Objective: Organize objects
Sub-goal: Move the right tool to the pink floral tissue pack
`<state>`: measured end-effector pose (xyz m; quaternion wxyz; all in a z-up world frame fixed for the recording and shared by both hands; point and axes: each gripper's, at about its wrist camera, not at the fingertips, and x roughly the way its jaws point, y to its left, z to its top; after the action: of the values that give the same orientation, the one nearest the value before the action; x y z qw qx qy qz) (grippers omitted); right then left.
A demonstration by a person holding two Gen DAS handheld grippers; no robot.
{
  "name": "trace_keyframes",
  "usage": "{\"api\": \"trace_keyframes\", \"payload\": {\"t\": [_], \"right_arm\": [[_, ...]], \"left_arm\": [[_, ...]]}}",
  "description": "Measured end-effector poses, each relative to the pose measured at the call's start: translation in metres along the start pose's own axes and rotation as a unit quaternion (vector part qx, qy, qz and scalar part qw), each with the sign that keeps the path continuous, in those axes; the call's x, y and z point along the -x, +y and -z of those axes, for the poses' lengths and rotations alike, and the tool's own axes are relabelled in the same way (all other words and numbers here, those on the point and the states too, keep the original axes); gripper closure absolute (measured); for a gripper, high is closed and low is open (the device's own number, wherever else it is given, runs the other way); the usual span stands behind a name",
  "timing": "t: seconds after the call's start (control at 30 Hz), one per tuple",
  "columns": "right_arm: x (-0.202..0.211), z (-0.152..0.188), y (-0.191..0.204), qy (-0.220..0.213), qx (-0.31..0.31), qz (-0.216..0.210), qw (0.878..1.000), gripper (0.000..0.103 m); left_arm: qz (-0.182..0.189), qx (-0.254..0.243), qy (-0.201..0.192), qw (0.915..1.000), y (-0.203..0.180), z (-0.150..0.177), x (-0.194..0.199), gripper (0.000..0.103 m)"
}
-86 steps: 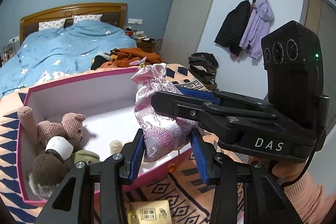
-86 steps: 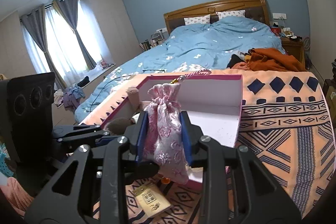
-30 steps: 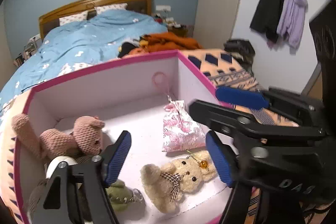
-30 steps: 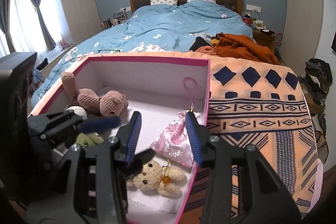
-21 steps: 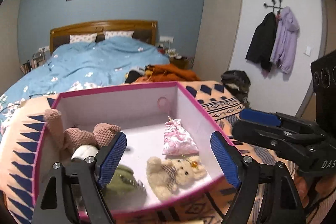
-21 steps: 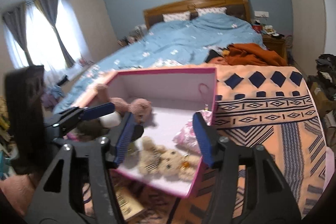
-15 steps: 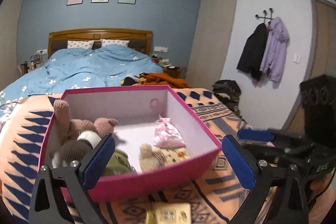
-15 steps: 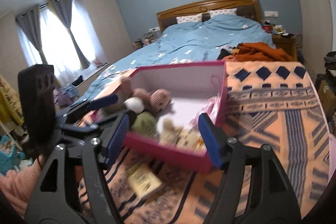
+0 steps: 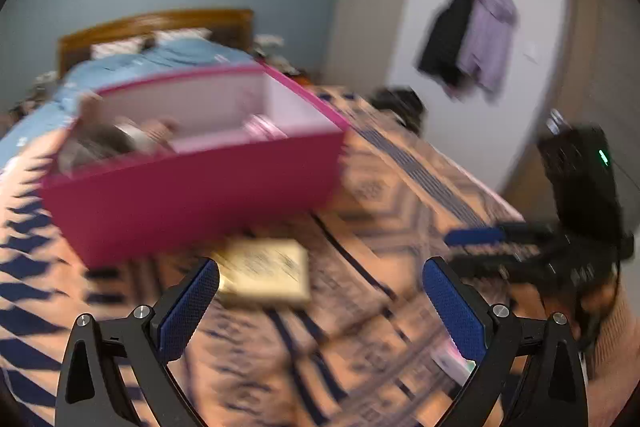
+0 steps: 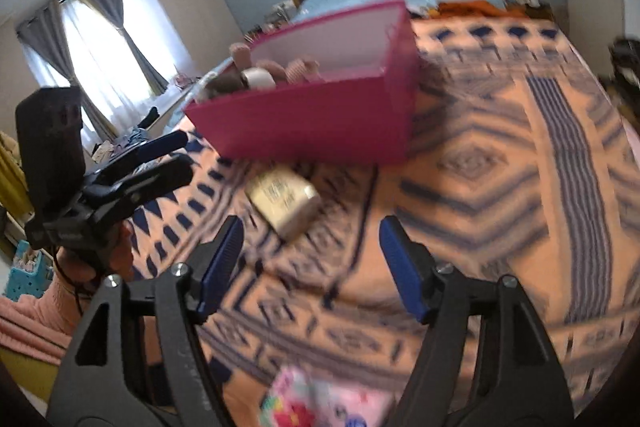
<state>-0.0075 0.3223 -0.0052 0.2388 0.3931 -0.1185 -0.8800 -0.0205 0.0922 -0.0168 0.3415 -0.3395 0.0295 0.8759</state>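
Left tongs [image 9: 320, 301] gaping, right tongs [image 10: 311, 265] parted, both angled down

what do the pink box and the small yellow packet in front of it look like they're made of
Pink box: probably stiff cardboard, matte magenta outside, pale inside; its walls are thin, flat and sharp-edged. Yellow packet: seemingly a printed paper or foil packet with a slight sheen, though motion blur leaves that uncertain.
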Motion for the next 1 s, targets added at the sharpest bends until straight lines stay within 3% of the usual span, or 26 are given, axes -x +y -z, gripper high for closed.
{"api": "trace_keyframes", "payload": {"t": [0.27,0.47,0.67,0.8,0.9,1.0], "right_arm": [[0.016,0.054,-0.028,0.041,-0.049,0.036,0.997,0.031],[0.022,0.072,-0.027,0.045,-0.053,0.025,0.997,0.037],[0.023,0.084,-0.028,0.053,-0.061,0.013,0.997,0.044],[0.023,0.087,-0.029,0.049,-0.074,0.000,0.996,0.052],[0.021,0.086,-0.027,0.053,-0.075,-0.004,0.996,0.058],[0.018,0.082,-0.020,0.053,-0.069,-0.005,0.996,0.063]], "left_arm": [[0.083,-0.038,0.074,0.9931,-0.063,0.041,-0.035,0.000],[0.109,-0.016,0.112,0.9875,-0.075,0.058,-0.044,0.001],[0.124,0.028,0.130,0.9833,-0.064,0.060,-0.047,0.019],[0.128,0.037,0.143,0.9807,-0.059,0.059,-0.048,0.042],[0.160,0.056,0.156,0.9731,-0.057,0.060,-0.048,0.059],[0.153,0.059,0.155,0.9742,-0.056,0.057,-0.047,0.059]]}}
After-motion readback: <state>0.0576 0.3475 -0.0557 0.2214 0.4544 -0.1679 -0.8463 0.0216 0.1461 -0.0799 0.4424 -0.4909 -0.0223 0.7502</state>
